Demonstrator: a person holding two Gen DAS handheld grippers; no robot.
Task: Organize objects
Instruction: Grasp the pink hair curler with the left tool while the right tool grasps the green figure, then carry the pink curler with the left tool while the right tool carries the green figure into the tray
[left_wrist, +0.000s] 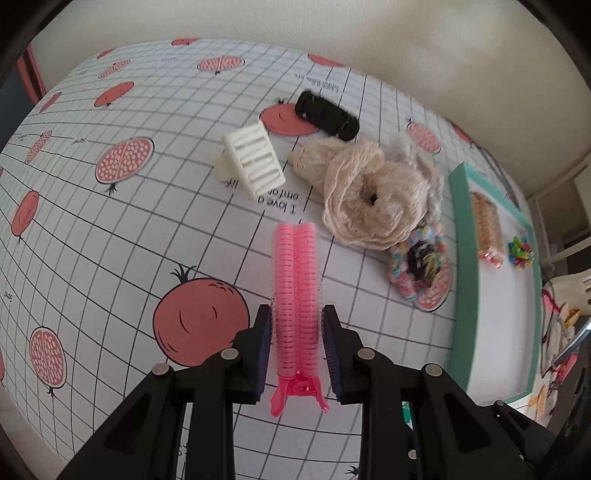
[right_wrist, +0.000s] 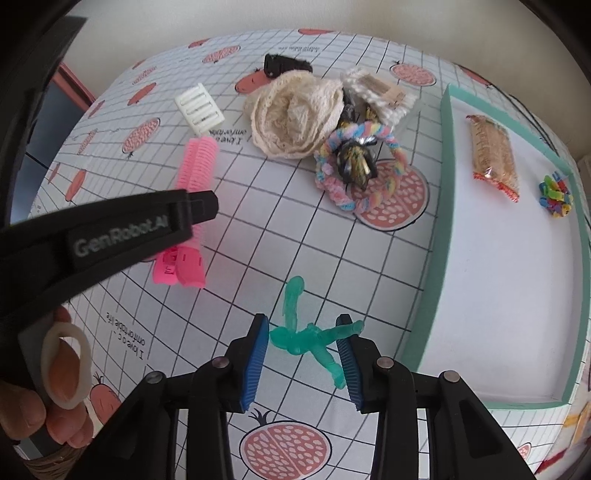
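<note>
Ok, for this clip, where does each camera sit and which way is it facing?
Left wrist: on the left gripper, looking forward and down at the tablecloth; its black jaws flank the pink hair-roller clip.
Right wrist: on the right gripper, facing the same table; its jaws flank a green claw clip, and the left gripper with a hand shows at left.
Shared: the pink clip, white claw clip, cream lace scrunchie, teal-rimmed tray.

the black clip is half hidden behind the cream scrunchie; tray contents look blurred
</note>
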